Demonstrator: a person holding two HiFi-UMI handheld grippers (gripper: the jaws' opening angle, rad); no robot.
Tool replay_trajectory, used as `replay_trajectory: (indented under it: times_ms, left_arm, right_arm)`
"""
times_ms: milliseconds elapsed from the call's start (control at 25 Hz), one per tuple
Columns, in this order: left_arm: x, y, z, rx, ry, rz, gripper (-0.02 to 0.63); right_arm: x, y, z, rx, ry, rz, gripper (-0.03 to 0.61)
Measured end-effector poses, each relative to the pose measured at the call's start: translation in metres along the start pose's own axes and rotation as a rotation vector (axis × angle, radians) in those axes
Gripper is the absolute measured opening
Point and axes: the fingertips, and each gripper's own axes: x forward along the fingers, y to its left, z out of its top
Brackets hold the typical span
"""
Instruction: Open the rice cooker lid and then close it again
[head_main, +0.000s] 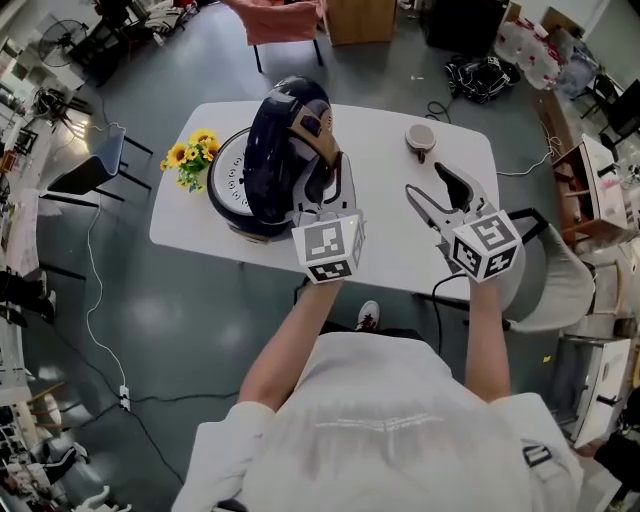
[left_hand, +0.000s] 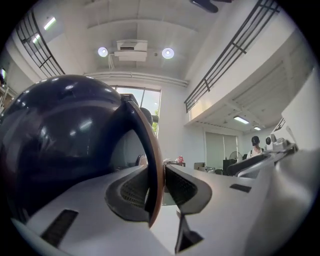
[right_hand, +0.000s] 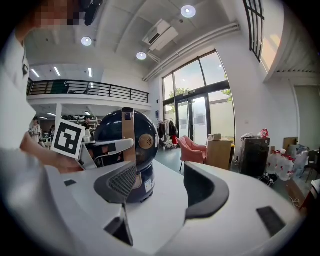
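Rice cooker (head_main: 282, 150), dark blue and round, stands on the left half of the white table (head_main: 390, 250), with its base close to the table's near edge. A brown handle (left_hand: 156, 165) runs as a thin band over its dome. On the cooker's left side a white round face with small dots shows in the head view; I cannot tell from it how far the lid is raised. The left gripper (left_hand: 161, 186) points level at the cooker, and its jaws are closed most of the way onto that brown band, with a ribbed pad on each side of it. The right gripper (right_hand: 156, 186) hangs over the right half of the table, near the near edge and well apart from the cooker. Its jaws stand wide apart with nothing between them. Yellow flowers (head_main: 192, 157) sit at the table's left edge, just beside the cooker. A small round thing (head_main: 421, 136) lies near the far edge on the right. Between the cooker and the table's right edge the top is otherwise bare. A grey chair (head_main: 552, 285) stands against the table's right near corner, and a pink chair (head_main: 285, 22) stands beyond the far edge.
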Motion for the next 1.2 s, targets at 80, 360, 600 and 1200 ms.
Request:
replay_trajectory:
  times_ms: [80, 360, 600, 1200]
  left_arm:
    - [-0.001, -0.01, -0.005, 0.035, 0.001, -0.014, 0.097]
    - [-0.004, -0.023, -0.016, 0.08, 0.023, -0.034, 0.098]
    - [-0.009, -0.025, -0.026, 0.067, 0.089, -0.06, 0.148]
    - [-0.052, -0.035, 0.002, 0.112, 0.106, -0.166, 0.193]
  right_arm:
    - [-0.002, -0.002, -0.003, 0.008, -0.007, -0.002, 0.311]
    - [-0.009, -0.001, -0.012, 0.032, -0.013, -0.001, 0.311]
    - [-0.017, 0.0, -0.011, 0.045, -0.026, 0.0, 0.311]
    - [-0.017, 0.016, 0.002, 0.047, -0.072, 0.021, 0.311]
